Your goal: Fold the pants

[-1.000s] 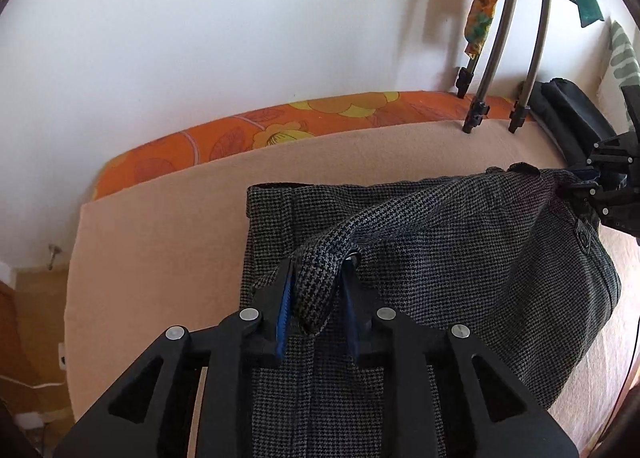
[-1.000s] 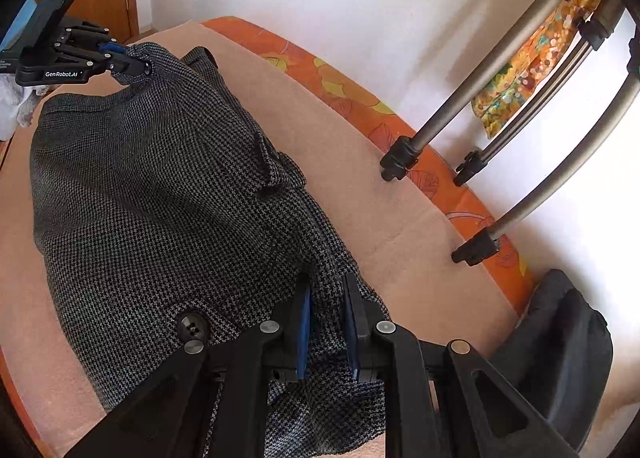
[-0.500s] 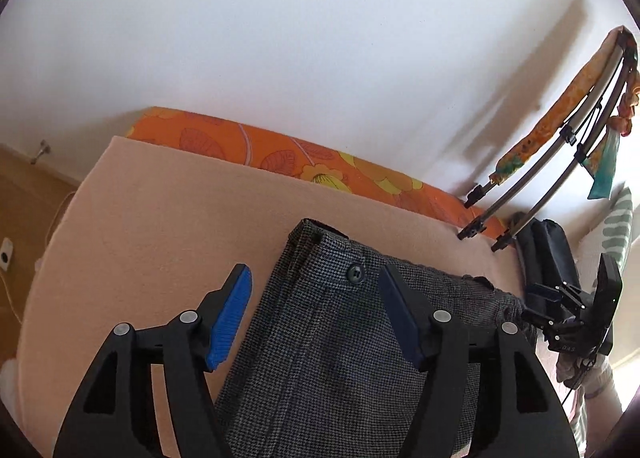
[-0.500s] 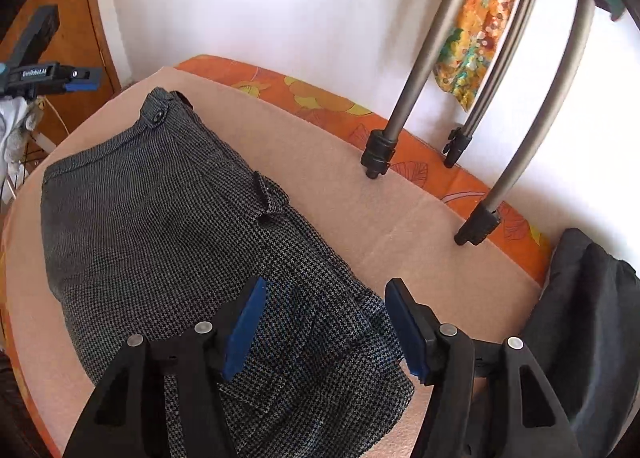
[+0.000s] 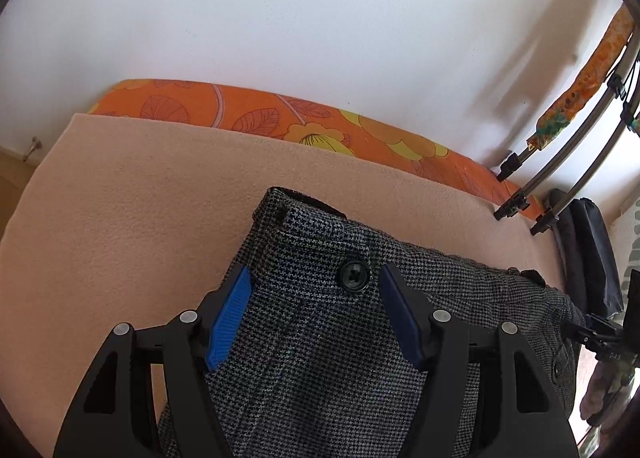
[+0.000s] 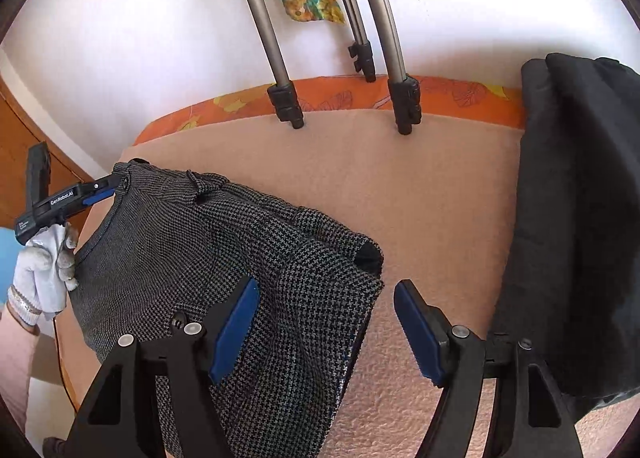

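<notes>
Left wrist view: the left claw (image 5: 314, 316) is seen spread wide, nothing held between its blue pads (image 5: 229, 320). The pants (image 5: 328, 358), of grey houndstooth cloth, are laid folded on the peach blanket (image 5: 132, 218) of the bed, directly beneath and ahead of this claw. A black button (image 5: 353, 276) on the waistband is framed between the two fingers, nearer the right one. Beyond the waistband an orange flowered sheet (image 5: 256, 118) is seen along the white wall (image 5: 280, 18). Far to the right of the claw, metal legs (image 5: 560, 174) of a stand are planted on the bed, with a dark bag (image 5: 592, 246) beside them.

From the right wrist view, the right claw (image 6: 324, 324) is likewise held wide apart and empty. One end of the pants (image 6: 248, 278) is spread under its left finger, while bare blanket is seen under its right finger. A black garment (image 6: 580, 218) is draped just right of the claw. At far left, the left claw (image 6: 108, 188) is gripped by a white-gloved hand (image 6: 46, 272), its tips at the waistband corner.
</notes>
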`<state>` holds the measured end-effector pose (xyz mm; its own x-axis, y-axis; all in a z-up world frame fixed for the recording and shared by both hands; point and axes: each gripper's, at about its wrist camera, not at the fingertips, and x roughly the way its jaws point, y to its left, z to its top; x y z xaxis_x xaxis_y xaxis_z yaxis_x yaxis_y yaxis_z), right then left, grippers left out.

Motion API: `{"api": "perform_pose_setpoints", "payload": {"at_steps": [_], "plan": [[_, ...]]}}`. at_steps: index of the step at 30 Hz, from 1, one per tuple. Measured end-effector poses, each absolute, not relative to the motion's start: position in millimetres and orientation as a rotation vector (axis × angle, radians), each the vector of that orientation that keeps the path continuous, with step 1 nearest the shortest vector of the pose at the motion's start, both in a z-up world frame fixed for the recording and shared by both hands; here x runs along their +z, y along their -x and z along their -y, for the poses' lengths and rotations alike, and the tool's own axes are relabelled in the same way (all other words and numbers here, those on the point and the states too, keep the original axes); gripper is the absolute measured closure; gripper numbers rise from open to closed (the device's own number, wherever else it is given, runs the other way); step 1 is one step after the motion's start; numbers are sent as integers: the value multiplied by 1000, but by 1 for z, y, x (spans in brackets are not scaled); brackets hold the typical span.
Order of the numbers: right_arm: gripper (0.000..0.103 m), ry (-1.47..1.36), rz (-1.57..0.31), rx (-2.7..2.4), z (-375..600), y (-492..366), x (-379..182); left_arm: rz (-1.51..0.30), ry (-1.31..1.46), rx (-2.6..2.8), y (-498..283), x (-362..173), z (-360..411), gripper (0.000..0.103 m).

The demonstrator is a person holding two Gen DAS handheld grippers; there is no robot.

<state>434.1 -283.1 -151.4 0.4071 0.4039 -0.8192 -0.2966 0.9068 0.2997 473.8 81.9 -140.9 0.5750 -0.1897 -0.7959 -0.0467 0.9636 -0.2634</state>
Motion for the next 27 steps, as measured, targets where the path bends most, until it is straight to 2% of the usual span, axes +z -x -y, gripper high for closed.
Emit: {"api": "perform_pose_setpoints", "payload": {"at_steps": [2,3,5,8,11,13,15,16,17,18,23,27], "plan": [[58,-102,-1065,444,275,-434,-154,-958,290,-93,-475,-146,-82,55],[63,-99,-1061,454,270,-433,-153,-951,297,-102,-474,-145,-82,65],[77,-66,-1030,461,263,-429,-147,-926,279,-113,-472,-139,-78,75],[87,25,-967,468,250,-423,-129,-881,223,-97,-474,-127,-72,78],[88,100,-933,438,240,-427,-121,-882,182,-71,-483,-127,-67,78],[88,109,-949,418,237,-433,-124,-918,170,-66,-488,-133,-68,72],[84,156,-970,398,234,-436,-131,-913,169,-33,-485,-130,-75,49],[77,191,-972,376,233,-435,-133,-901,181,-36,-481,-125,-80,47],[63,211,-963,354,234,-434,-133,-885,195,-52,-476,-119,-87,47],[60,217,-954,342,236,-431,-131,-869,199,-51,-469,-111,-94,47],[59,221,-891,354,240,-403,-106,-790,190,-93,-417,-69,-133,47],[59,292,-814,404,222,-362,-80,-780,195,-131,-358,-57,-160,47]]}}
